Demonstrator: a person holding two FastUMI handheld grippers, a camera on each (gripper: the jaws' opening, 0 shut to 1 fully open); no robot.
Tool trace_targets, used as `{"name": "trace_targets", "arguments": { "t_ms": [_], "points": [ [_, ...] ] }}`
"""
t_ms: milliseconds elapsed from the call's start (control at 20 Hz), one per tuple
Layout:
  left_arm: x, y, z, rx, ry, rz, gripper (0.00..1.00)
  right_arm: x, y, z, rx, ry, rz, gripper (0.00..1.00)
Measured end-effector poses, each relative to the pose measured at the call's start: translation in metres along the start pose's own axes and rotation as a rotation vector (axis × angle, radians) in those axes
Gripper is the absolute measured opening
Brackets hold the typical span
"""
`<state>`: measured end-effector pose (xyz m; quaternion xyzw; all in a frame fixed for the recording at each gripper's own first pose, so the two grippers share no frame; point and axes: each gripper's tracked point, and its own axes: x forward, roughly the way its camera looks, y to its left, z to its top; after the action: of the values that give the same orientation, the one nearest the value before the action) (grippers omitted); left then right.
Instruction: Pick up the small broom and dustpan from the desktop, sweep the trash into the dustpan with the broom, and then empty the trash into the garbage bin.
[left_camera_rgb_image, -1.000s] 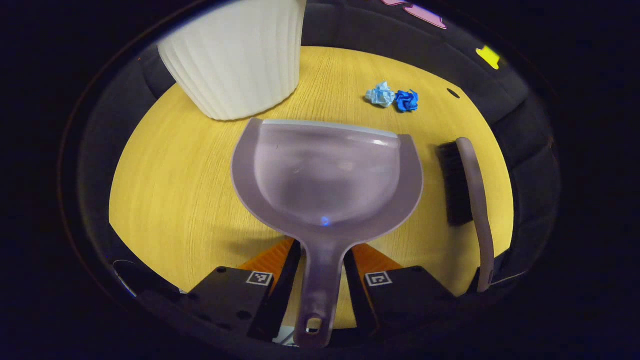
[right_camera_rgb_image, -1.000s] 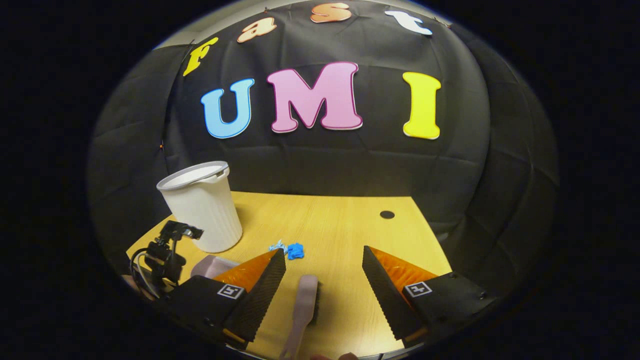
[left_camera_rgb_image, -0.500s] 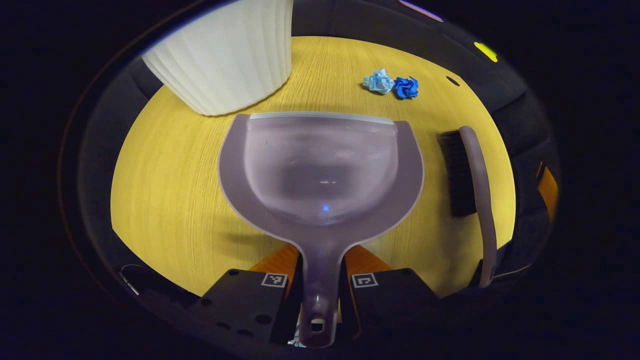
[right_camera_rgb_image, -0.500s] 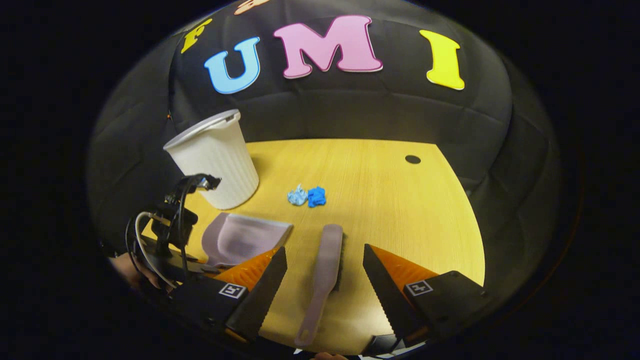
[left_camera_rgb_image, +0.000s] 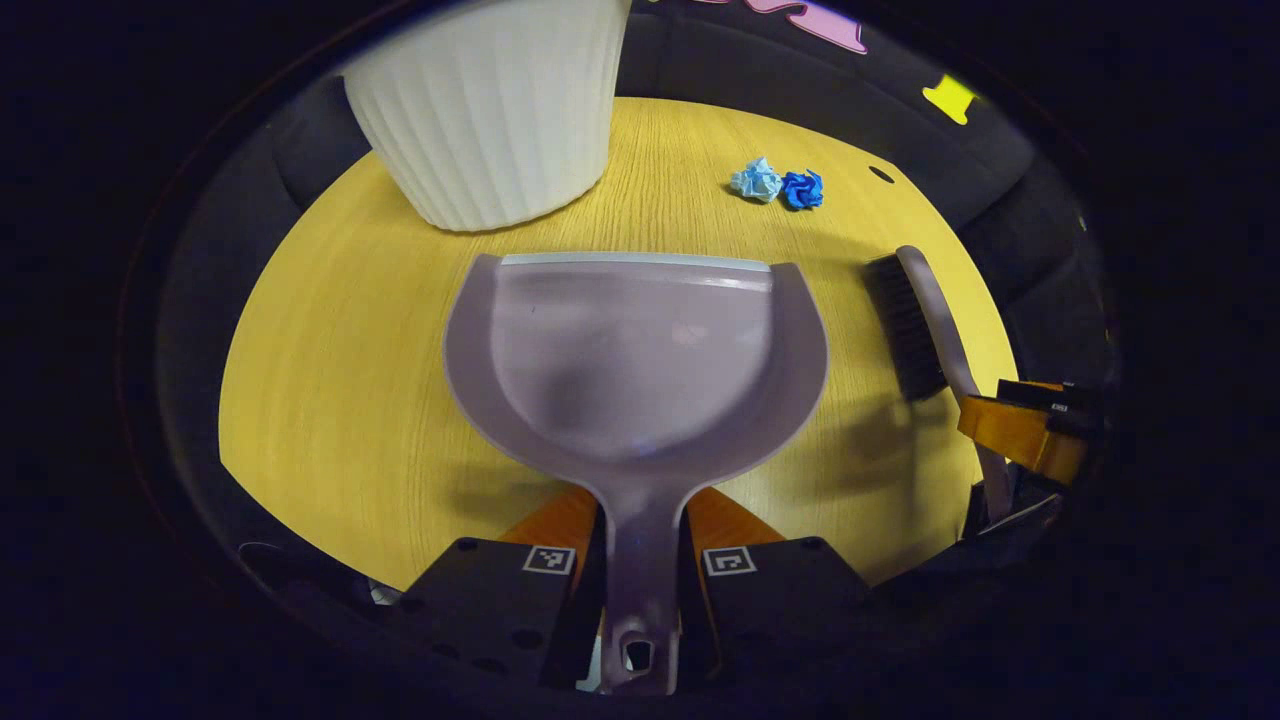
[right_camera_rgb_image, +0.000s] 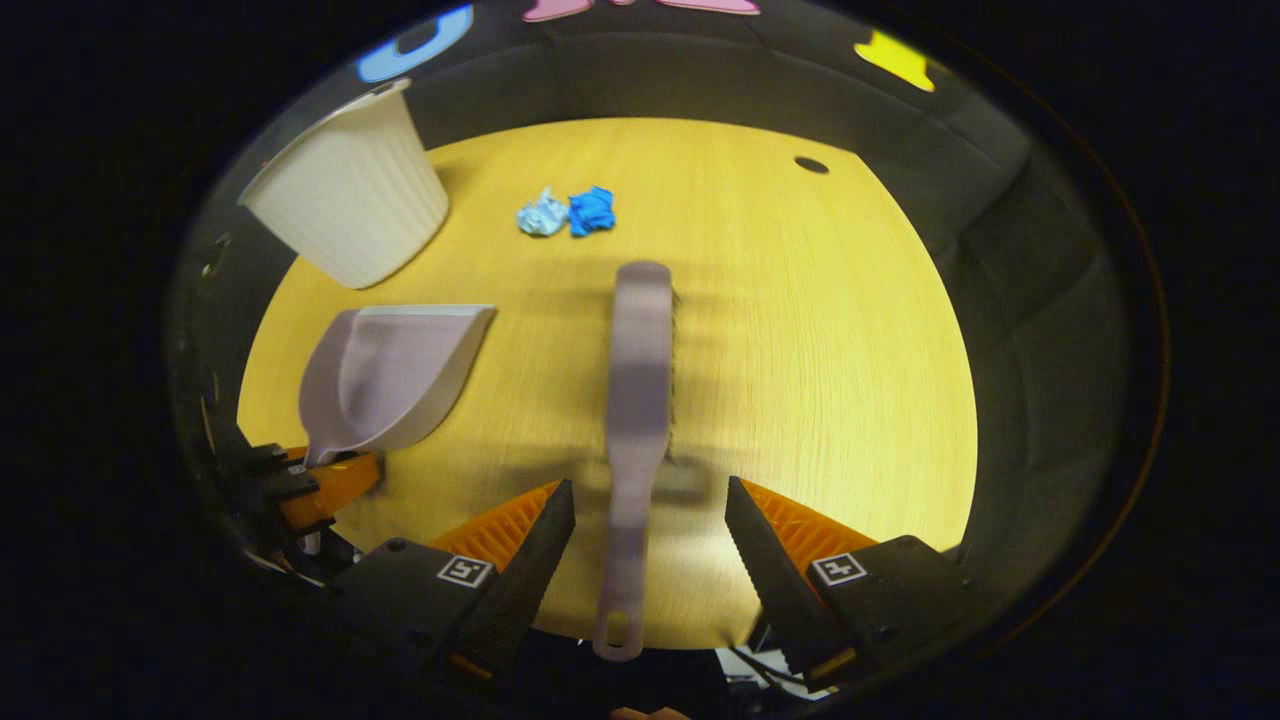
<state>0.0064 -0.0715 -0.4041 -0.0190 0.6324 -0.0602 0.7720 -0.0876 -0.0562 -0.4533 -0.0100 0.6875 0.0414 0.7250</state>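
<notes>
At the bottom of the left gripper view, the left gripper (left_camera_rgb_image: 642, 575) clamps the dustpan (left_camera_rgb_image: 635, 360) handle. In the right gripper view, the right gripper (right_camera_rgb_image: 648, 530) stands wide open around the broom (right_camera_rgb_image: 637, 400) handle, untouched. Farther up lie trash (right_camera_rgb_image: 566, 213) and, upper left, the bin (right_camera_rgb_image: 345, 195).

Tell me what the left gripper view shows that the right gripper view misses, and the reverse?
Left gripper view: the left gripper clamped on the mauve plastic dustpan by its handle, seen close. Right gripper view: the right gripper open astride the matching broom handle, plus the ribbed white bin with its rim. Both: dustpan, broom, bin, two crumpled blue paper balls, wooden table.
</notes>
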Motion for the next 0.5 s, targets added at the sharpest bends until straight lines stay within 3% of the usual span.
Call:
{"name": "trace_targets", "arguments": {
  "t_ms": [50, 100, 250, 300, 450, 500],
  "points": [
    [-0.002, 0.005, -0.005, 0.018, -0.002, -0.007, 0.3, 0.003, -0.001, -0.002, 0.014, 0.012, -0.019, 0.92],
    [-0.003, 0.008, -0.009, 0.034, -0.002, -0.014, 0.3, 0.006, -0.002, -0.002, 0.018, 0.019, -0.037, 0.99],
    [-0.006, 0.006, -0.012, 0.016, 0.012, -0.087, 0.3, 0.017, 0.002, -0.001, 0.015, 0.052, -0.061, 0.96],
    [-0.008, 0.002, -0.009, -0.012, 0.01, -0.127, 0.3, 0.018, 0.0, 0.003, 0.024, 0.05, -0.073, 0.73],
    [-0.009, 0.001, -0.007, -0.015, 0.015, -0.155, 0.3, 0.031, 0.005, -0.004, 0.051, 0.118, -0.056, 0.7],
    [-0.009, 0.002, -0.007, -0.003, 0.017, -0.153, 0.3, 0.035, 0.006, -0.005, 0.069, 0.14, -0.049, 0.5]
  ]
}}
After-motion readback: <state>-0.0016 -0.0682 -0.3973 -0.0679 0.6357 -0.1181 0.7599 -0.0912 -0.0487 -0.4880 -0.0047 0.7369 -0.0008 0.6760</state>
